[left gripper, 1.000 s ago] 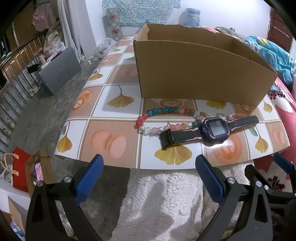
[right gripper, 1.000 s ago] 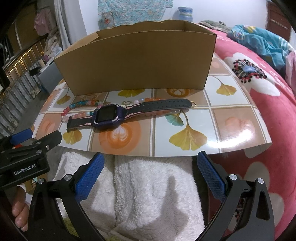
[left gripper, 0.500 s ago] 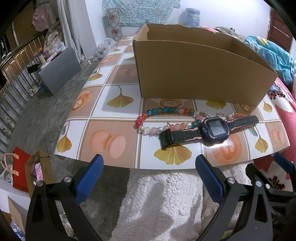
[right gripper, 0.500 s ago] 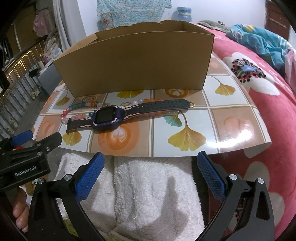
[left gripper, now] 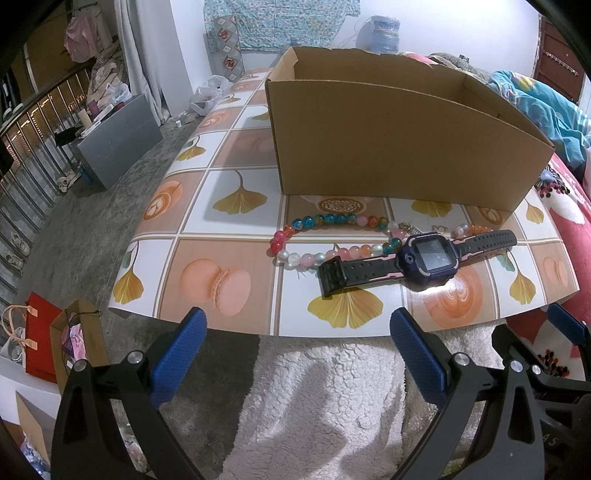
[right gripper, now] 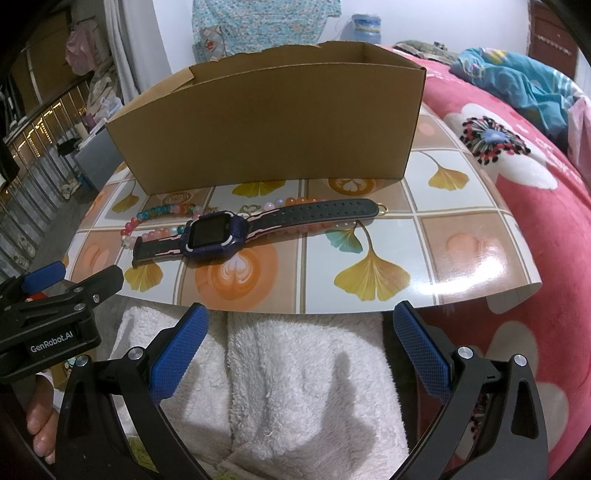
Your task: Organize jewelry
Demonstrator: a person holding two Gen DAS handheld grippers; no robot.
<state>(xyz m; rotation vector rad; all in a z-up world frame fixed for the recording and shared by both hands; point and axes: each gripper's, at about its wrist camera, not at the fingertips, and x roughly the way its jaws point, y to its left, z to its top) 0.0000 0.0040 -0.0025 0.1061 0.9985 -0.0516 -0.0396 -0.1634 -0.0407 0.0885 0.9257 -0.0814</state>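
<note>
both grippers, left gripper (left gripper: 295,354) and right gripper (right gripper: 301,345), are hanging wide open and empty short of the mat (right gripper: 476,254). watch (right gripper: 221,236) is lying across the bead necklace (left gripper: 325,236) before the box (right gripper: 273,125); i'd be pinching the strap, lifting clear of beads.

Non-task stuff you're looking at: patterned mat (left gripper: 236,206) with ginkgo leaves and macarons, white fluffy fabric (right gripper: 295,387) below its near edge, red floral blanket (right gripper: 535,192) to your right with a blue quilt (right gripper: 517,85) bunched behind it. Left side: grey stone floor (left gripper: 92,236), grey box (left gripper: 122,136) with clutter on top, railing (left gripper: 33,147), a red paper bag (left gripper: 40,339) beside a brown one (left gripper: 79,343), white plastic bag (left gripper: 208,92) by the curtain (left gripper: 142,62). On the back wall you've got patterned cloth (left gripper: 280,22) and a blue water jug (left gripper: 384,31).
</note>
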